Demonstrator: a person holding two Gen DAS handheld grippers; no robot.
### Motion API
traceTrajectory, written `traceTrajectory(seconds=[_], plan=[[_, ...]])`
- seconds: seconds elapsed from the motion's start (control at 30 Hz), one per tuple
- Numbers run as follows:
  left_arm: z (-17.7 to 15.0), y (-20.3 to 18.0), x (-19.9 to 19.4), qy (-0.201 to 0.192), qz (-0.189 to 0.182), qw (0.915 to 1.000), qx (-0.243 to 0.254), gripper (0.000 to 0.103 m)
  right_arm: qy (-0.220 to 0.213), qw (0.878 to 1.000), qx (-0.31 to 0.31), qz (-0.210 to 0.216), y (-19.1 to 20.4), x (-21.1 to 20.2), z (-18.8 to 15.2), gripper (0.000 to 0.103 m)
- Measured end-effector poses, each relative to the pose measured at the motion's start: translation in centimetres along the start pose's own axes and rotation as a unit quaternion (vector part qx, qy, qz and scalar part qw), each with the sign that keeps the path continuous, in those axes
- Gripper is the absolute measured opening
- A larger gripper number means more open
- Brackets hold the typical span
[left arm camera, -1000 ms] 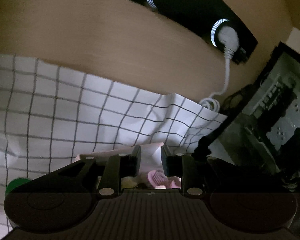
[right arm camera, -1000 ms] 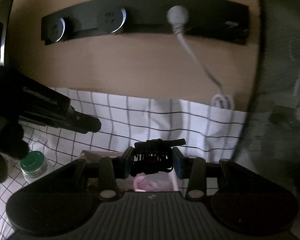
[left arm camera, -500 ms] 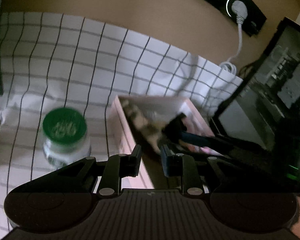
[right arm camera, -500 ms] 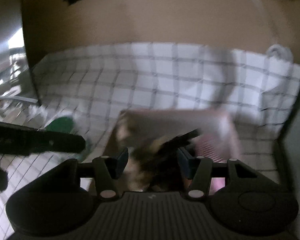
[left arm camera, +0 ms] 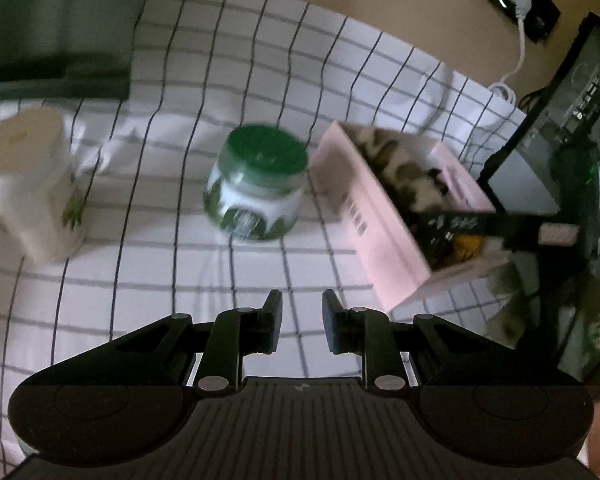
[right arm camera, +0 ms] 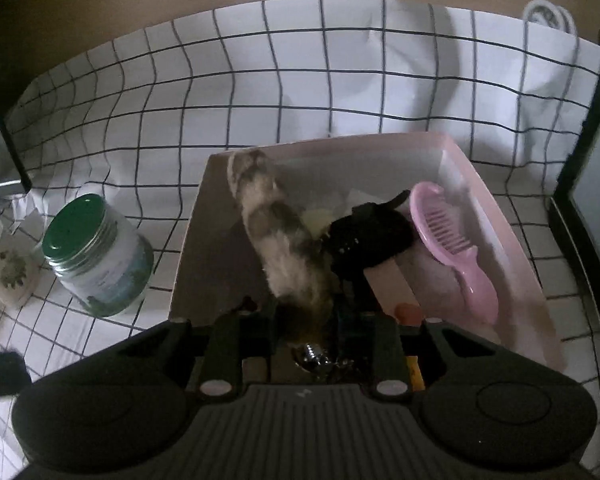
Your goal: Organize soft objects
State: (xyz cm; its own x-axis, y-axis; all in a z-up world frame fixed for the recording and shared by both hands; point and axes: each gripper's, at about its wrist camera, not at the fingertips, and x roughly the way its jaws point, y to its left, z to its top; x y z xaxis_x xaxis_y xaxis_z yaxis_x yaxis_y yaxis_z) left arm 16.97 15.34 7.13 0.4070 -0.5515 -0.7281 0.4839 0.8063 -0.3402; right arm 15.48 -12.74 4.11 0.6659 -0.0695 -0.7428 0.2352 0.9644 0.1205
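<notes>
Left tool (left arm camera: 302,322): narrow gap, nothing between fingers, over checked cloth (left arm camera: 152,280) on bench. Green-lidded jar (right arm camera: 94,256) left of pink box (right arm camera: 512,236). Right tool (right arm camera: 306,326): jaws closing around furry strip (right arm camera: 276,236) lying in box beside pink comb (right arm camera: 454,244).

Jar (right arm camera: 96,256) just left of box (right arm camera: 500,216), both on cloth (right arm camera: 300,80). Furry tail (right arm camera: 276,240), clip (right arm camera: 368,232), comb (right arm camera: 456,248) inside box

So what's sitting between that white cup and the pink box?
In the left wrist view, a green-lidded jar stands on the checked cloth between the white cup and the pink box.
</notes>
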Motion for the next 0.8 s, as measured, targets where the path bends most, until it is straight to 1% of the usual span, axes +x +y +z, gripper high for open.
traceTrajectory(seconds=[0.1, 0.2, 0.27, 0.33, 0.4, 0.47, 0.5, 0.57, 0.63, 0.67, 0.73, 0.8], plan=[[-1.5, 1.0, 0.1, -0.009, 0.008, 0.9999, 0.0, 0.024, 0.005, 1.0, 0.02, -0.003, -0.2, -1.3, -0.2, 0.038], [-2.8, 0.8, 0.3, -0.03, 0.023, 0.9992, -0.01, 0.024, -0.039, 0.999, 0.025, -0.006, 0.1, -4.5, -0.8, 0.057], [-3.8, 0.0, 0.2, -0.048, 0.037, 0.9979, -0.021, 0.024, -0.081, 0.997, 0.008, 0.005, 0.6, -6.9, -1.5, 0.061], [-5.0, -1.2, 0.2, -0.064, 0.057, 0.996, -0.025, 0.024, -0.115, 0.993, -0.023, 0.022, 1.0, -8.9, -2.5, 0.072], [-6.4, -3.1, 0.3, -0.088, 0.078, 0.9928, -0.025, 0.024, -0.127, 0.99, -0.056, 0.034, 1.4, -10.1, -4.0, 0.072], [-7.8, -5.1, 0.4, -0.111, 0.114, 0.9867, -0.035, 0.024, -0.118, 0.988, -0.08, 0.059, 1.4, -10.4, -5.7, 0.072], [-8.7, -6.2, 0.3, -0.126, 0.133, 0.9818, -0.05, 0.024, -0.109, 0.987, -0.089, 0.077, 1.1, -10.5, -6.6, 0.073], [-10.5, -8.1, 0.4, -0.146, 0.155, 0.9754, -0.057, 0.024, -0.075, 0.987, -0.101, 0.096, 0.2, -10.1, -8.2, 0.073], [-12.2, -9.9, 0.8, -0.151, 0.183, 0.9699, -0.055, 0.024, -0.043, 0.985, -0.118, 0.117, -0.8, -9.1, -9.7, 0.073], [-12.8, -10.6, 1.1, -0.147, 0.189, 0.9692, -0.058, 0.024, -0.031, 0.984, -0.13, 0.119, -1.2, -8.6, -10.3, 0.073], [-13.9, -11.8, 1.6, -0.142, 0.201, 0.9676, -0.056, 0.024, -0.01, 0.983, -0.149, 0.108, -1.6, -7.2, -11.4, 0.073], [-14.7, -12.8, 2.1, -0.144, 0.225, 0.9621, -0.056, 0.024, -0.001, 0.982, -0.157, 0.105, -2.2, -6.3, -12.0, 0.073]])
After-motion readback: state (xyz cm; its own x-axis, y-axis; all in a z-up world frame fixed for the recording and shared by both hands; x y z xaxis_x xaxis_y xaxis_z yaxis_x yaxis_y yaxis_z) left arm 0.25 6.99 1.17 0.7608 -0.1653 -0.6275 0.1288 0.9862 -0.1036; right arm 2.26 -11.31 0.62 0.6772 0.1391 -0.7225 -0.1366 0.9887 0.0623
